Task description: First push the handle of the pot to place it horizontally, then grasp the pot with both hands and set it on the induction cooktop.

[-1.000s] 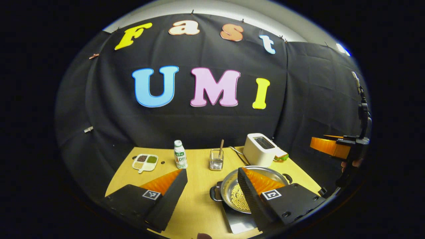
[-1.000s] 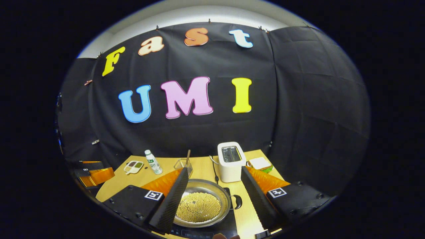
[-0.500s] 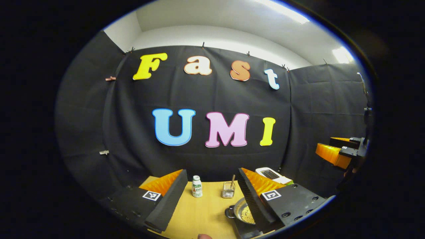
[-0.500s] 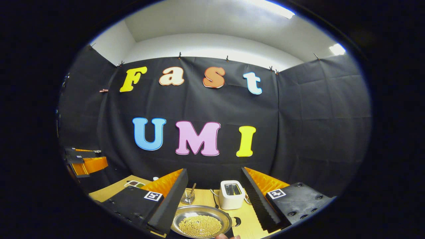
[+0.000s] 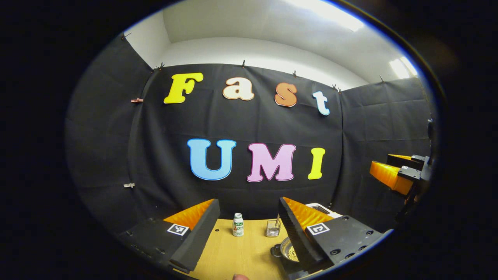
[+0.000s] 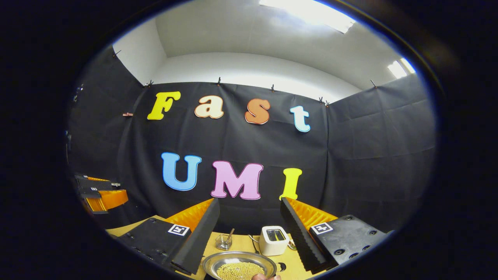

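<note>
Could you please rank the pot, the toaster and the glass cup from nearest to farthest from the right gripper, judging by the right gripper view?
1. The pot, low between the right gripper's jaws.
2. The toaster and the glass cup, both beyond the pot, toaster to the right, cup to the left; too close to call.
</note>
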